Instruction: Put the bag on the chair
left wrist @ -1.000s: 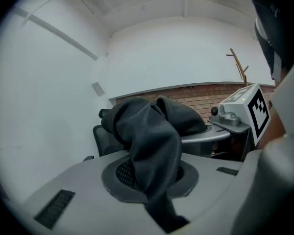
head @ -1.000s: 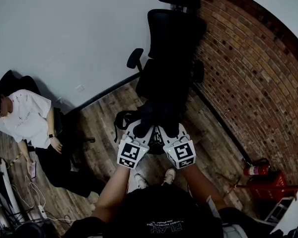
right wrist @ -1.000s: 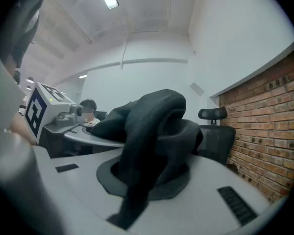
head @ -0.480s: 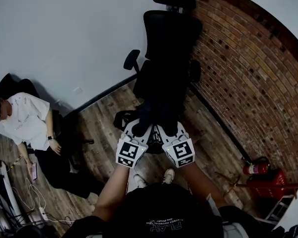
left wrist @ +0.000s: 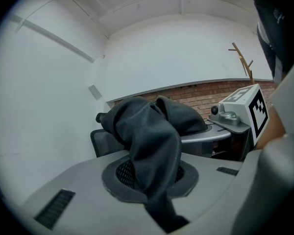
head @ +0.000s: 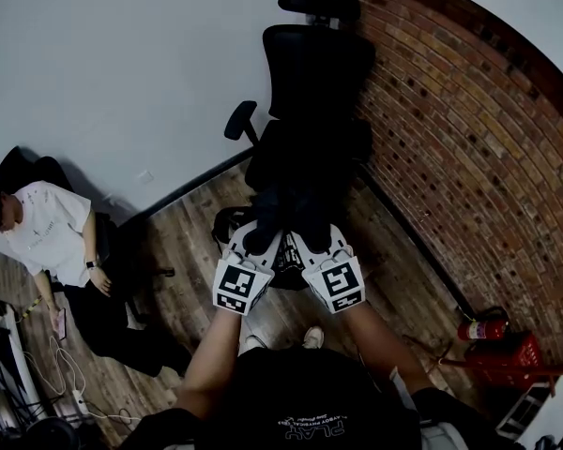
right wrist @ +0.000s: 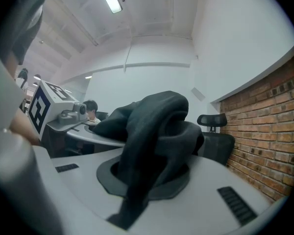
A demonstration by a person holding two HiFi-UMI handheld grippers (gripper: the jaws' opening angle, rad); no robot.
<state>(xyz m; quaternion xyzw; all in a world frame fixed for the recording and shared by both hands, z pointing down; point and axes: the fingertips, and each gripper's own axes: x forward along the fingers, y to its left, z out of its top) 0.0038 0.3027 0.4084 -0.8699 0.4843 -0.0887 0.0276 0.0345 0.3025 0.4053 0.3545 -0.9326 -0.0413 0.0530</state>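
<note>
White wall (head: 122, 64) far and left. Seated person (head: 52, 228) in a white top sits low against it, well apart from the work. Wood-plank floor (head: 192, 242) runs from there to the right.

L gripper (head: 259, 240): jaws nearly together, pinched on a fold of the bag (head: 283, 221). Its own view shows dark cloth wedged btwn the pads and bunched over them. Held about level, prob. so the bag hangs from its top and clears the floor.

Bag: black, soft, slung btwn both grippers, off the floor, at the near edge of the chair (head: 314, 73) seat. Can't tell if it touches the seat. I judge it's not resting there yet, since both grips carry it.

R gripper (head: 311, 238): also nearly shut, clamped on another fold of the same bag, cloth draped over the pads. The two grips sit side by side and close, which keeps a floppy load spread and steady for setting down.

Chair: black office type w/ headrest and armrests, facing near, its back toward the corner where the white wall meets the brick wall (head: 469, 139). Next move prob. needs a carry fwd over the seat edge before letting go.

Far right, low: red fire extinguisher (head: 476, 328) on the floor by the brick, out of the way.
</note>
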